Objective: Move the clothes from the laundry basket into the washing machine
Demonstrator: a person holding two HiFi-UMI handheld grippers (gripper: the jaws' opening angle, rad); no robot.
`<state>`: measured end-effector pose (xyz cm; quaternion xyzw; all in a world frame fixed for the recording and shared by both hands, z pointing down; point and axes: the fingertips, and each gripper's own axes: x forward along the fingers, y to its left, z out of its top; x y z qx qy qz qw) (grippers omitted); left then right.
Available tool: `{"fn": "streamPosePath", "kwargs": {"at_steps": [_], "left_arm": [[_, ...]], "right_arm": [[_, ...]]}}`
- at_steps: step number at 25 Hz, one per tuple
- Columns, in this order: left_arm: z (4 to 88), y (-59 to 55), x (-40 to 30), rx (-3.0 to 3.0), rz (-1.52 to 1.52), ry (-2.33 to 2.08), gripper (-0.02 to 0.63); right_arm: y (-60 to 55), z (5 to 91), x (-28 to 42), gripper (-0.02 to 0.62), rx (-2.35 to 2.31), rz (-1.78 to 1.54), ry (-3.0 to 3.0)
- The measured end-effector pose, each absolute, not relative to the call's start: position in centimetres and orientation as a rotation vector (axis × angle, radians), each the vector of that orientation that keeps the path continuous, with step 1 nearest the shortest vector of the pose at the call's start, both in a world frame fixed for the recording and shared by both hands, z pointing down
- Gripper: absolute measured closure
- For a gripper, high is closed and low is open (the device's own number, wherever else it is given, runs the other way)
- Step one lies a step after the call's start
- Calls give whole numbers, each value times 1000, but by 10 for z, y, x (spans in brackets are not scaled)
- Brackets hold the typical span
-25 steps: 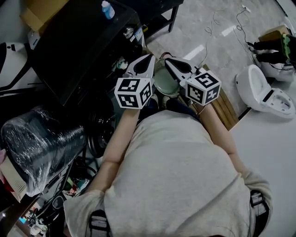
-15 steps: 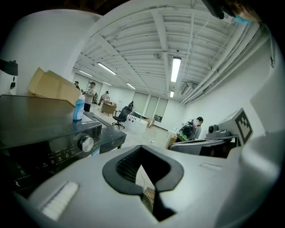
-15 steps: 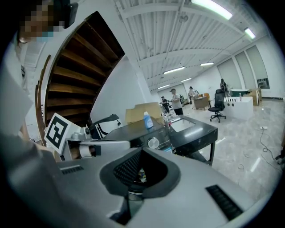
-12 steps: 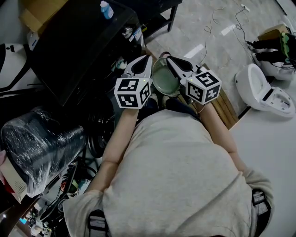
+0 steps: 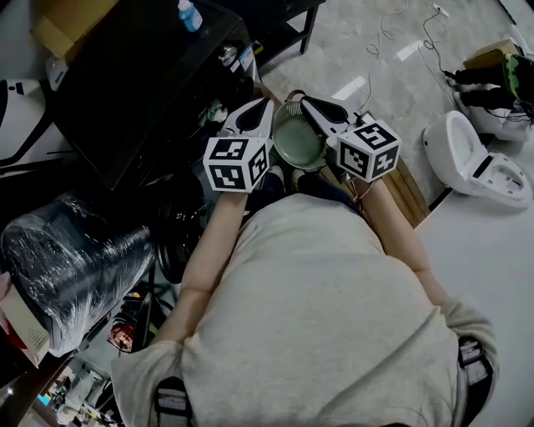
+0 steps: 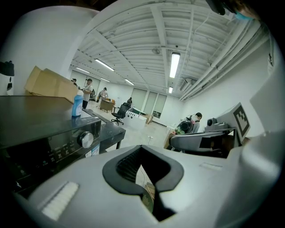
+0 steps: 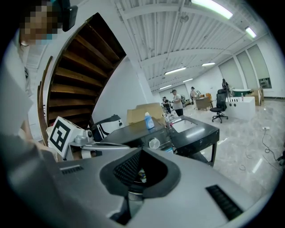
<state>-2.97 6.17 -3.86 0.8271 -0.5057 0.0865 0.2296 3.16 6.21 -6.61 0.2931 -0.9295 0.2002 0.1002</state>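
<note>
Black washing machine (image 5: 142,83) at left, bottle (image 5: 189,15) on top; its drum is out of view. Left gripper (image 5: 267,104) closed on nothing. Green laundry basket (image 5: 298,143) sits on the floor between the grippers; no clothes made out in it, so progress stays unsettled. Right gripper (image 5: 307,102) also closed, empty. A second ago the tips hid most of the basket; now its round mouth shows.

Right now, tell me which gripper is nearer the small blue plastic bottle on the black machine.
Left. The left gripper lies below-right of the small blue plastic bottle in the head view; the right gripper is farther right, across the round green basket.
</note>
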Motion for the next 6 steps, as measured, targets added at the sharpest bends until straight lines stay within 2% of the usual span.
{"fn": "streamPosePath", "kwargs": {"at_steps": [6], "left_arm": [[-33,66,-29,2267,245,-1374,597]], "right_arm": [[68,-59,29,588,843,588,-2732]]}}
